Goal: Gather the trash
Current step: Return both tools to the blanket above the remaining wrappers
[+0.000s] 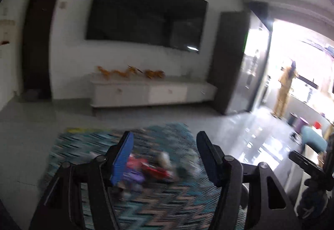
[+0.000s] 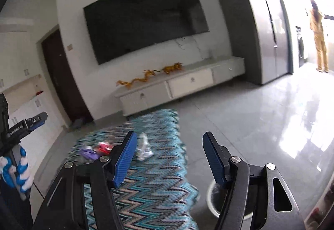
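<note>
Teal zigzag rug [image 1: 158,205] covers the floor under both grippers; pink and black chevrons run through the weave. Both views are motion-blurred.

Left gripper [image 1: 165,159]: jaws spread wide, nothing between the blue pads. It hangs above the rug, pointing at a small heap of trash. In the left wrist view the heap sits between and just beyond the fingertips: a red wrapper [image 1: 155,169], a purple wrapper [image 1: 135,177] to its left, a crumpled whitish piece [image 1: 165,158] behind, and a darker blurred scrap to the right, type not readable.

Right gripper [image 2: 170,157]: jaws likewise released, empty. In the right wrist view the same items lie on the rug to the left of the left finger: purple wrapper [image 2: 88,152], red wrapper [image 2: 104,147], and crumpled clear-white plastic [image 2: 144,147] just right of that finger's tip. No contact between either gripper and the trash.

A round bin with a white rim [image 2: 210,192] stands on the grey tile floor [image 2: 261,121] just off the rug's right edge, partly hidden behind the right gripper's right finger.

The left gripper appears at the left edge of the right wrist view, held by a hand in a blue-and-white glove [image 2: 15,171].

Background: large dark TV [image 1: 146,11] on the white wall, low white cabinet [image 1: 150,92] beneath it carrying orange-gold figurines [image 1: 129,72]. Dark door [image 1: 40,42] to the left. A person in yellow clothes [image 1: 286,88] stands in a bright doorway, far right.
</note>
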Available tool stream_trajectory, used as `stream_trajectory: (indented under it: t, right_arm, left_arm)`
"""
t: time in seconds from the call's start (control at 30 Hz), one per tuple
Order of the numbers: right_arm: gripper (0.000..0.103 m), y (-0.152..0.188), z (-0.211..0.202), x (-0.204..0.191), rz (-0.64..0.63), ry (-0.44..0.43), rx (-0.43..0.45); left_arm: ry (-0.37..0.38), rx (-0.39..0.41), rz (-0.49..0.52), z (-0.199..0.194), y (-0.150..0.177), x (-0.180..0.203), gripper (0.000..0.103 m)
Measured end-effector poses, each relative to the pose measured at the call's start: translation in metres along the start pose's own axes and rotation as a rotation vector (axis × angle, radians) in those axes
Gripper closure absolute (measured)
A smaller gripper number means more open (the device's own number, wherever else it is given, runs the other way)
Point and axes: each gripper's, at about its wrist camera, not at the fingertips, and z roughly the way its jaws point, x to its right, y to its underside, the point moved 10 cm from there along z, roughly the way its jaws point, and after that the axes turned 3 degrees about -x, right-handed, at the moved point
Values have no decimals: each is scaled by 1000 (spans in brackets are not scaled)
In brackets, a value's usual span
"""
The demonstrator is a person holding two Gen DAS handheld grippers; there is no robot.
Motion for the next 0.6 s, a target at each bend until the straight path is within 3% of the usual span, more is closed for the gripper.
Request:
stream_trajectory:
  t: [0.1,0.23,0.6]
  right_arm:
    - [38,-7,7,-19,-19,-37,0]
    - [38,-6,29,-37,-45,-66,-28]
    - [36,31,145,-50,-65,-80,-227]
  left_arm:
    - [-47,21,-15,-13,-11,-36,43]
    - [-58,-1,-31,1,-2,-55,43]
    - [-19,-210,-51,105,85,-65,42]
